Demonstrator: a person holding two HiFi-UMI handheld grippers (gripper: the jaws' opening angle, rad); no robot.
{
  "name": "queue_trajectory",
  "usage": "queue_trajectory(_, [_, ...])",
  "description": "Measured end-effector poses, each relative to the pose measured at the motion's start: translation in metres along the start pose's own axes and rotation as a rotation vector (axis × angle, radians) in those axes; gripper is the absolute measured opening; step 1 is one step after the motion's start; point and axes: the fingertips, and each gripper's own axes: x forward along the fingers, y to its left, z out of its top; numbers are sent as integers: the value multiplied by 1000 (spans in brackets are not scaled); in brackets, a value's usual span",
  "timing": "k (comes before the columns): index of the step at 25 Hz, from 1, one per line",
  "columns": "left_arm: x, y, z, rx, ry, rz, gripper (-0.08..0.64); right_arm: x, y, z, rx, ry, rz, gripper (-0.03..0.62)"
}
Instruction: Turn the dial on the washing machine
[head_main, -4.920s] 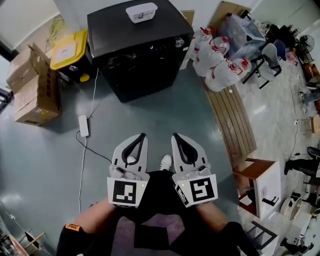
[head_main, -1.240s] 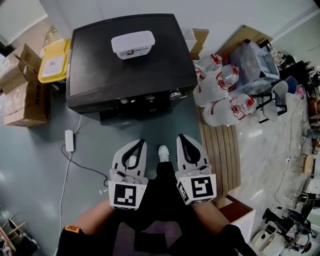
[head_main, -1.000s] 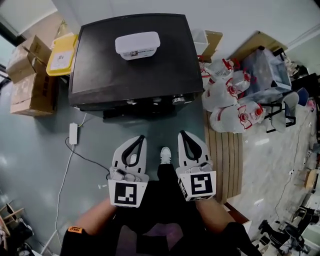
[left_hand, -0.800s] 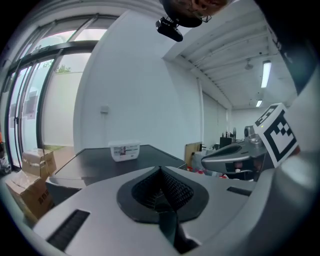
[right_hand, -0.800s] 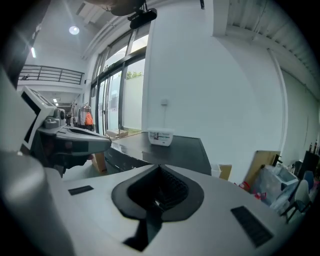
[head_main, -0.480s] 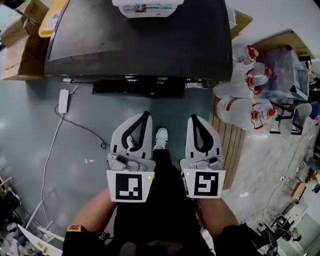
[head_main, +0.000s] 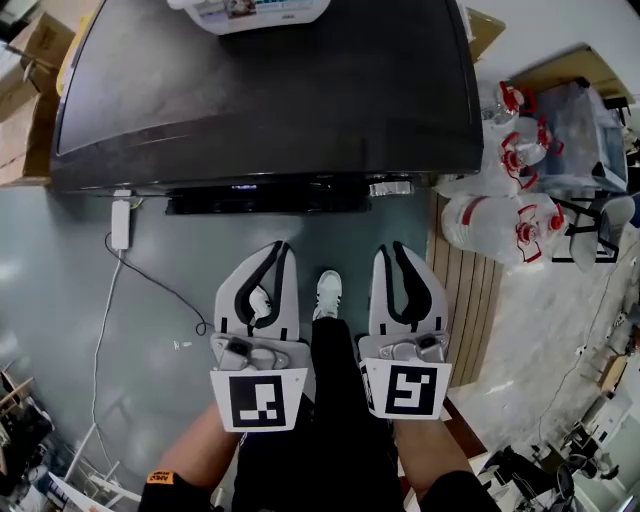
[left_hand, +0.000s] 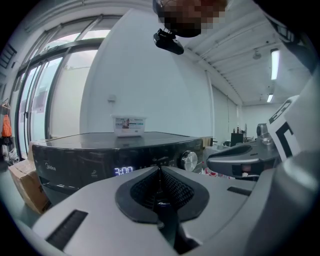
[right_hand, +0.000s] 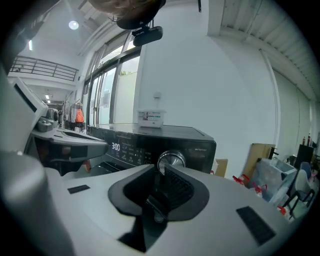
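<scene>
Two grippers sit side by side in the lower middle of the head view. The left gripper (head_main: 284, 246) has its jaws pressed together on nothing. The right gripper (head_main: 390, 248) has its jaws just parting, opening with nothing between them.

One machine (head_main: 270, 90) fills the upper frame. One white tub (head_main: 250, 10) stands on its lid, cut by the top edge. One silver dial (head_main: 390, 188) sits at the right end of the front panel, straight above the right gripper's tips. One lit display (left_hand: 123, 171) glows to the left of the dial. One shoe (head_main: 327, 293) shows between the grippers. At least two boxes (head_main: 18, 130) lie along the upper left edge, and a few white bags (head_main: 480, 215) crowd the right side. One cable (head_main: 150, 270) crosses the left floor.

A strip of bare floor (head_main: 330, 235) separates the machine's front edge from both sets of tips. The dial is near the machine's right corner, and the bags lie just beside that corner. Wooden slats (head_main: 470, 290) run down the frame right of the right gripper. The left side is roomier, with only the cable on it.

A second ago the whole tub was in frame and the machine sat higher and smaller. Its front edge has since come down toward the grippers, and the dial now stands nearer the right tips. The right jaws, then together, have begun to spread.
</scene>
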Motion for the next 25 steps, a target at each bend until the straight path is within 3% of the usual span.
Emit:
queue_trajectory(3, [5,3,-6,1,4,17,38,8,-5,-7,18,0,-16,130])
queue_trajectory(5, [6,6,-9,3,6,21,141,12,-6,-8,23,-6,-25,202])
queue_trajectory(8, [8,10,-12,13,7,30,209,17,-7,-3,12,-34,-40,261])
queue_trajectory(13, [12,21,-14,16,3,49,294,24,-10,-1,-21,-44,-46,310])
queue_trajectory(25, [14,38,-12,43,-7,94,304,49,-24,-8,-146,-27,-68,321])
